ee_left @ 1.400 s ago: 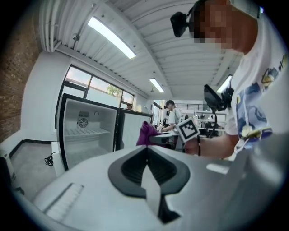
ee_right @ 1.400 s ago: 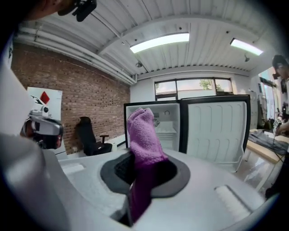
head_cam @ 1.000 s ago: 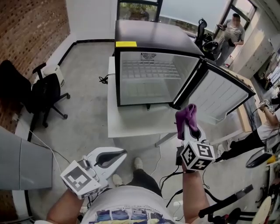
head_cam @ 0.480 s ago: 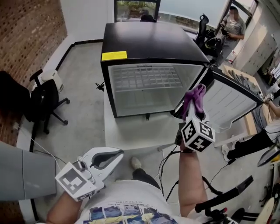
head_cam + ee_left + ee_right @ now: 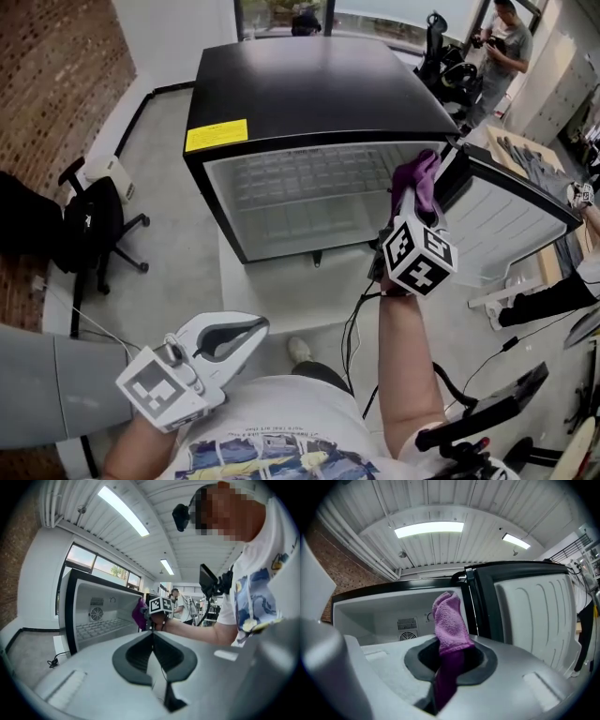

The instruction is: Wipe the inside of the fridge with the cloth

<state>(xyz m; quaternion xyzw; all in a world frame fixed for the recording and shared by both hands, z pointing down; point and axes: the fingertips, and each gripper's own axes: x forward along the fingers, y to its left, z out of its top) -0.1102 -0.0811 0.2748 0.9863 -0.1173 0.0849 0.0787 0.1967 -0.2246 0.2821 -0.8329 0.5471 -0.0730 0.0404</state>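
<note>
Cloth (image 5: 449, 620) at the ready: the right tool (image 5: 449, 663) is clamped on a purple cloth, pinched low so that a loose fold stands up beyond the tips, apparently to serve as a soft pad for wiping. It is held at the mouth of the black fridge (image 5: 300, 84), near the hinge side of the opening, and is not yet touching the white lining. The fridge sits on a white counter (image 5: 281, 291). Its door (image 5: 511, 216) is swung wide to the right, which exposes the interior and its wire shelf (image 5: 309, 178) for the reach. The left tool (image 5: 246, 330) hangs low by the person's waist, jaws pressed together on nothing, seemingly kept clear while one arm does the work. Wiping looks about to begin, and the next move likely calls for carrying the cloth past the frame onto an inner wall. A bystander (image 5: 506, 37) stands beyond the fridge.
</note>
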